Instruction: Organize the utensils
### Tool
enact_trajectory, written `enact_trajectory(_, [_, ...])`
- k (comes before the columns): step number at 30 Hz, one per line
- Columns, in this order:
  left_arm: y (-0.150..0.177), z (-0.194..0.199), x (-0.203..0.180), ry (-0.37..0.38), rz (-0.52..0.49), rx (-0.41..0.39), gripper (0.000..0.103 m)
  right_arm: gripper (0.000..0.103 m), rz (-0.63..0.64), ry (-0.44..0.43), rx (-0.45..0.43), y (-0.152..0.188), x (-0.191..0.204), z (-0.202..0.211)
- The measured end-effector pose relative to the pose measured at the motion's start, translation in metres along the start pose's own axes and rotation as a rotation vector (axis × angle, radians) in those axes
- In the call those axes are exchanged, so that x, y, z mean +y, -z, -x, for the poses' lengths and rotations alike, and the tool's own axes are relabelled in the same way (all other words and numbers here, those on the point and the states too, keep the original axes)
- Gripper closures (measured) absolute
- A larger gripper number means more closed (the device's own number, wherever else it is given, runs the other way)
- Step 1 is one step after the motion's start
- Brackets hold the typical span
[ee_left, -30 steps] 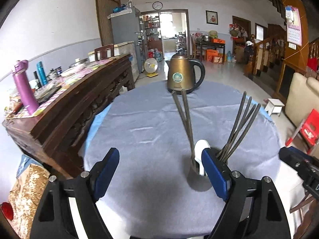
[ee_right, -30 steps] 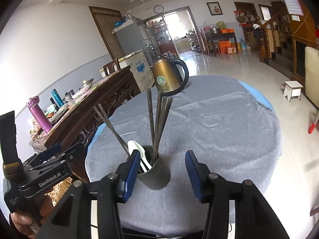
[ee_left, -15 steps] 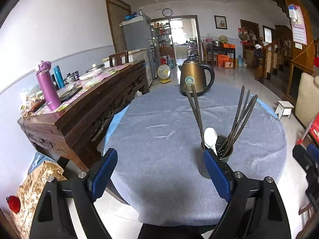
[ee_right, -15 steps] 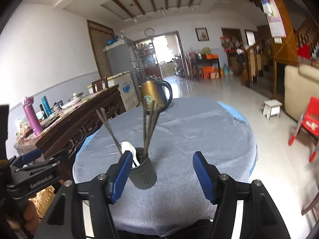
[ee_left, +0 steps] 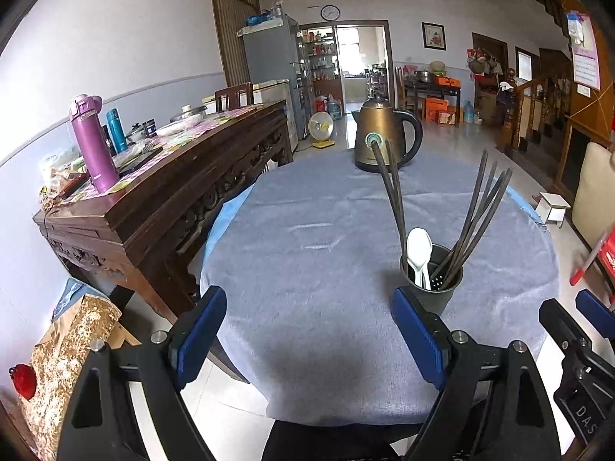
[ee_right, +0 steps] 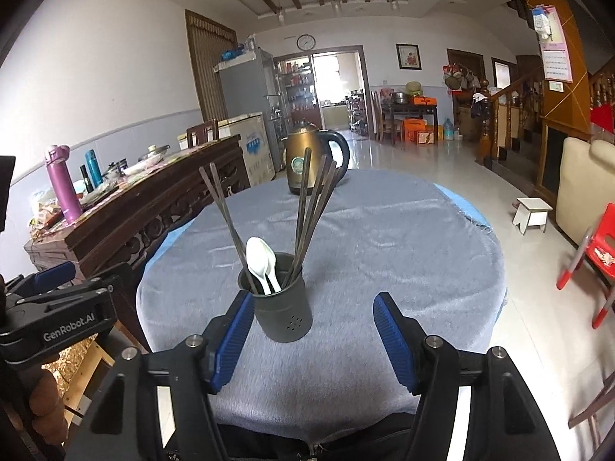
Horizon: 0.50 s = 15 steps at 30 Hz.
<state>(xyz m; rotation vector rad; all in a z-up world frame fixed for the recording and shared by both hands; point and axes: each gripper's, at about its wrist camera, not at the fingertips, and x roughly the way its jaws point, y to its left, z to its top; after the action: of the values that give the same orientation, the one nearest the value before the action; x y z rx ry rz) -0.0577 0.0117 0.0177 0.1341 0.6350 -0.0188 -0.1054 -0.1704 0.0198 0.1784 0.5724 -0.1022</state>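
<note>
both jaws wide, empty; chopsticks (plus spoons) upright in holder.

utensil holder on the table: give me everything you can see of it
The utensil holder is a dark grey, matte round cup, plastic by the look, with small holes in its side. It stands upright on the grey tablecloth, at the near side of the table. Inside stand dark chopsticks fanned in two leaning groups, and two white spoons, bowls up. No gripper touches it.
</note>
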Motion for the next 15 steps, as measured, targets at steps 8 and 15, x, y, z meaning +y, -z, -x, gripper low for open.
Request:
enact_trajectory(8, [-0.0005, -0.0015, 0.0004, -0.013, 0.007, 0.004, 0.015, 0.035, 0.0, 0.001, 0.008, 0.0008, 0.0002, -0.0034])
enact_trajectory(15, [0.0008, -0.0029, -0.0014, -0.011, -0.004, 0.017, 0.015, 0.034, -0.001, -0.001, 0.009, -0.0002, -0.0003, -0.0044])
